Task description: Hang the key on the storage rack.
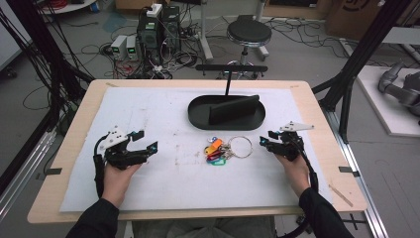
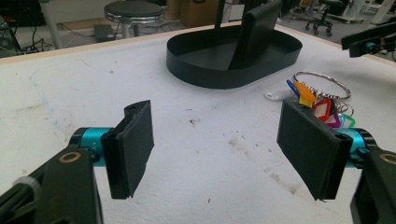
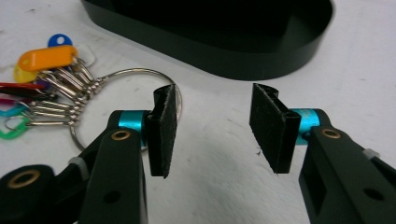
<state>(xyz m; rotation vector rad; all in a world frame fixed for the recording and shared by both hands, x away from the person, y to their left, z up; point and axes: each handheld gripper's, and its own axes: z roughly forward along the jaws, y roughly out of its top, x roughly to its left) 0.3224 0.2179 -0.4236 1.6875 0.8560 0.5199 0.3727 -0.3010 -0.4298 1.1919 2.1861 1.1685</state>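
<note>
Left gripper (image 1: pixel 147 140) sits on the left part of the white mat (image 1: pixel 148 109), held in the person's left hand (image 1: pixel 119 176), jaws pointing right toward the middle. Jaws spread wide — in the left gripper view (image 2: pixel 215 144) there's only bare, scuffed mat between the pads, nothing pinched.

Center of the mat: key ring (image 1: pixel 225 147), a big metal ring with a bunch of coloured tags — orange, red, blue, green, pink — fanned out to its left. It lies flat on the mat, just in front of the black oval tray (image 1: pixel 198 116). Left gripper view has the key ring (image 2: pixel 322 88) past the tip of one jaw, near it but apart from the pad. Tray (image 2: pixel 205 72) is further back, with a dark upright slab standing in it at an angle.

Right gripper (image 1: pixel 266 139) is just right of the key ring, held in the right hand (image 1: pixel 296 168), jaws aimed left at the ring. Jaws partly apart, roughly half spread, nothing between the pads. In the right gripper view (image 3: pixel 212 126) the metal ring (image 3: pixel 140 74) curves behind the left-side pad; can't tell if the pad touches it. Tags lie off to the left of that view, tray wall (image 3: pixel 233 56) across the top.

Beyond the table: a round stool (image 1: pixel 248 33), cables and power units on the floor.
</note>
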